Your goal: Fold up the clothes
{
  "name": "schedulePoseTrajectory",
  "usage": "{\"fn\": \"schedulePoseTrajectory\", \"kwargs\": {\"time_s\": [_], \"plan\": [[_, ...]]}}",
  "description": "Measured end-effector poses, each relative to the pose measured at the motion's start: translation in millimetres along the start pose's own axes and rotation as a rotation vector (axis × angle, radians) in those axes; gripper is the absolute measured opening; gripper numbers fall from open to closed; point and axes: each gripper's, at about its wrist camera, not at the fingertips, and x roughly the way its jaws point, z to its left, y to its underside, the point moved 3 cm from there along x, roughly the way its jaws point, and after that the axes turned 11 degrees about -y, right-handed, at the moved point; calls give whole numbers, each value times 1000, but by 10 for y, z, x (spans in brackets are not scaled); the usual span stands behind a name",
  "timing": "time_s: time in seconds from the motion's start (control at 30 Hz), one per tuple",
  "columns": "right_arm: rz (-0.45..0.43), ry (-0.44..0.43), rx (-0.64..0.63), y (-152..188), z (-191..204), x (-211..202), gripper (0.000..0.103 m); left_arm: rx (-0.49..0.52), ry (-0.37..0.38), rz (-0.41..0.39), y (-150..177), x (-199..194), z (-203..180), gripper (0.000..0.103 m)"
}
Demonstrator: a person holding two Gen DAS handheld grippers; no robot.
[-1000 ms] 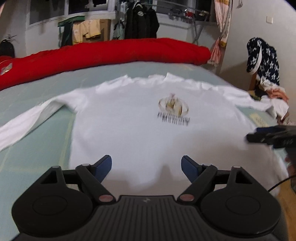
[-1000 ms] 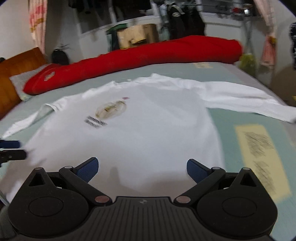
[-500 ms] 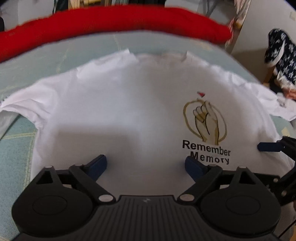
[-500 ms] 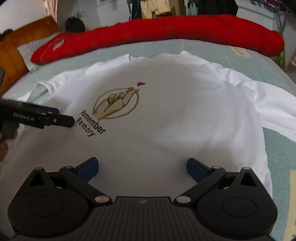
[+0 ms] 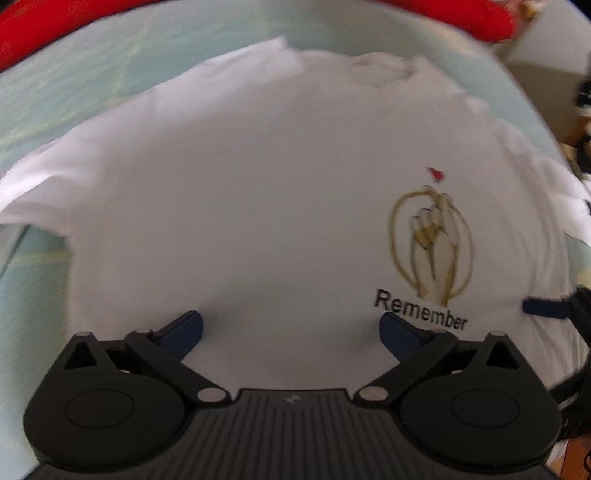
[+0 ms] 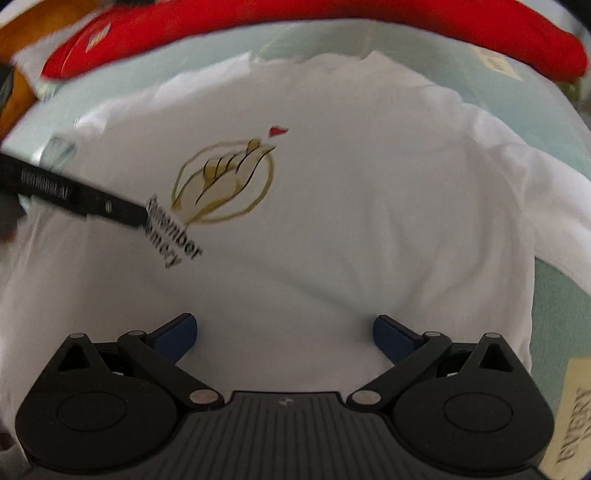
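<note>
A white T-shirt (image 5: 258, 206) lies spread flat, print side up, on the pale green bedsheet (image 5: 92, 74), with a red duvet (image 6: 332, 26) rolled along the far edge of the bed. The left gripper (image 5: 291, 328) hangs over the shirt's lower part, its jaws wide and just opened further, nothing between them but the cloth below. The right gripper (image 6: 284, 332) is beside it, jaws likewise spread wide and empty above the shirt, near the "Remember" print (image 6: 225, 181).
</note>
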Motion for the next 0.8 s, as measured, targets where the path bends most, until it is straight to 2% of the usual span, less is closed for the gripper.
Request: {"fn": "schedulePoseTrajectory", "kwargs": {"time_s": [0.07,0.13,0.2,0.27,0.33,0.47,0.6,0.8], "plan": [[98,-24,-34,-67,-2,1,103,-94,66,-7,-104,-131,90,94],[149,-56,-23,-130,-51,-22,103,-183,142,-46,-237,-274,204,94],[140,-82,34,-168,-127,-68,103,-222,209,-98,-413,-341,276,94],[133,-72,91,-193,-184,-108,103,-210,246,-132,-616,-278,267,94],[118,-24,135,-226,-203,-161,103,-189,263,-167,-829,-162,227,94],[60,19,216,-308,-201,-164,103,-210,330,-154,-1137,183,139,94],[-1,51,252,-496,-193,1,103,-152,341,-203,-1328,355,69,94],[-104,64,148,-878,-259,132,103,-62,276,-292,-1653,441,43,94]]}}
